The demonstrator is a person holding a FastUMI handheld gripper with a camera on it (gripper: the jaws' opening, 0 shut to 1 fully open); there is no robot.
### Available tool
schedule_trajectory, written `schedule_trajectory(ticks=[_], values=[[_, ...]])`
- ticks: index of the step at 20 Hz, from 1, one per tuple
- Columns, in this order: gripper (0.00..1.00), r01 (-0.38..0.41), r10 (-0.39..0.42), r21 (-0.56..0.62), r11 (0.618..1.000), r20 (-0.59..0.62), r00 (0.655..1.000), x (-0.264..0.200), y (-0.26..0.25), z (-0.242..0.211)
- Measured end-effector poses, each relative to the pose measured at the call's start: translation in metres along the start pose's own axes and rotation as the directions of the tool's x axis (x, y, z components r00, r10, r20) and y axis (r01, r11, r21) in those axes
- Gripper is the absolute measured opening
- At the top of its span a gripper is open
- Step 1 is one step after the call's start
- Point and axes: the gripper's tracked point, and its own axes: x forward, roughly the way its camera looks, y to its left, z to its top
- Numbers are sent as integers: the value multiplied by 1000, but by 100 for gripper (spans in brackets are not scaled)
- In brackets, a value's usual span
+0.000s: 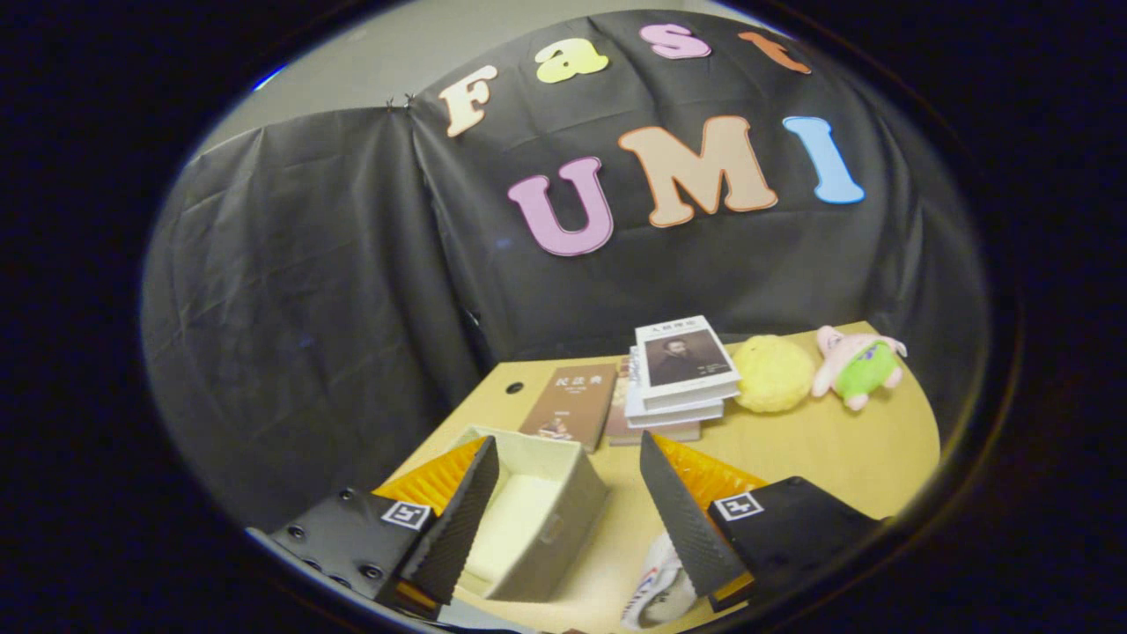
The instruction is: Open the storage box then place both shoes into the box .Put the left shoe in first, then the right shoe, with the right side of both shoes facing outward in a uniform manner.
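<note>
Gripper: fingers spread wide, nothing held between them. It hangs above the near part of the table, tilted, looking down and forward.

Box: a light fabric storage box, open at the top, inside looks bare. It sits on the table below the gap between the fingers, toward the left finger, which overlaps its near-left wall in the view. Whether the finger touches the box cannot be told.

Shoe: a white shoe with coloured markings lies on the table just right of the box, partly hidden under the right finger. Which shoe of the pair it is cannot be told. Contact with the finger cannot be told.

Beyond the fingers: a brown book lies flat just behind the box. To its right stands a stack of books, the top one white with a portrait cover. Just right of the stack sits a yellow plush ball, touching or nearly touching it. Further right lies a pink plush toy with a green part, apart from the ball.

The table is light wood, with a small dark hole near its far-left corner. Black cloth hangs behind the table.
</note>
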Motion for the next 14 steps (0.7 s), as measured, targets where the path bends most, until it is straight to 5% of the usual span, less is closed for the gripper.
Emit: schedule_trajectory(ticks=[14], values=[[100,52,-122,-239,970,-285,951,-6,-106,-152]])
